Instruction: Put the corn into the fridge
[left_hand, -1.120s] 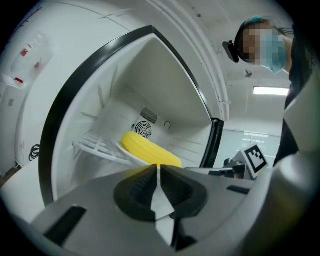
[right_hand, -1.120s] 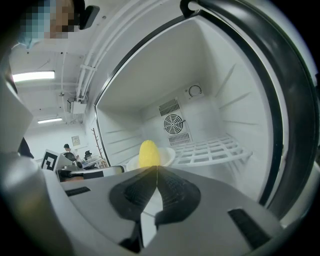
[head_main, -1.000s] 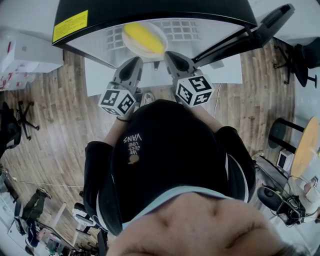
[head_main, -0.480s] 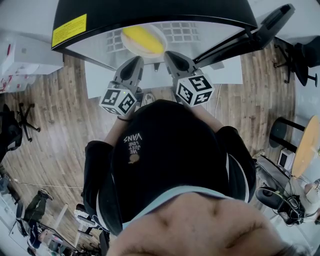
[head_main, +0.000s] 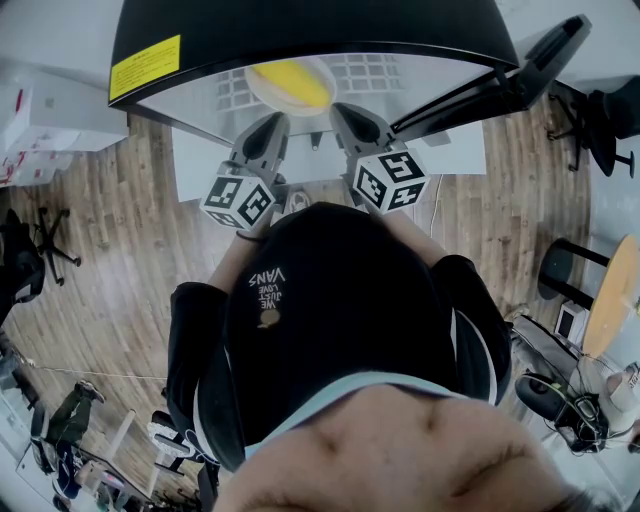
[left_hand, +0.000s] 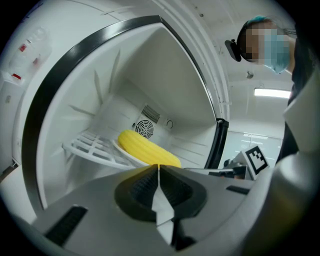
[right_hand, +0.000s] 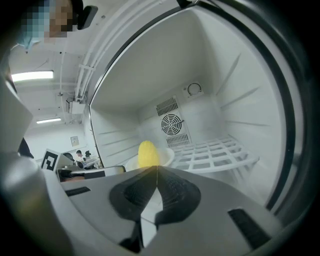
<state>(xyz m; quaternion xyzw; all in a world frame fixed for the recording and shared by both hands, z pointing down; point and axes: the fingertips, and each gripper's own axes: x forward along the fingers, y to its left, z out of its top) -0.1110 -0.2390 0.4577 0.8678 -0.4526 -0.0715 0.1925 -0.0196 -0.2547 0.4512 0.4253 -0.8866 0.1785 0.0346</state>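
almost nothing moved since a second ago. left gripper (left_hand: 158, 167) and right gripper (right_hand: 157, 170) at open fridge (left_hand: 50, 100) mouth, both jaw pairs pressed together, empty. corn (left_hand: 147, 148) on plate (right_hand: 165, 156), mid wire shelf (right_hand: 215, 150). placing looks done; probably left: withdraw, close up.

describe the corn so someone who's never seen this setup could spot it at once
Look into the open fridge with the white interior, to the white wire shelf below the round fan vent on the back wall. On it sits a shallow white dish holding the corn: a bright yellow cob, the only coloured thing inside.
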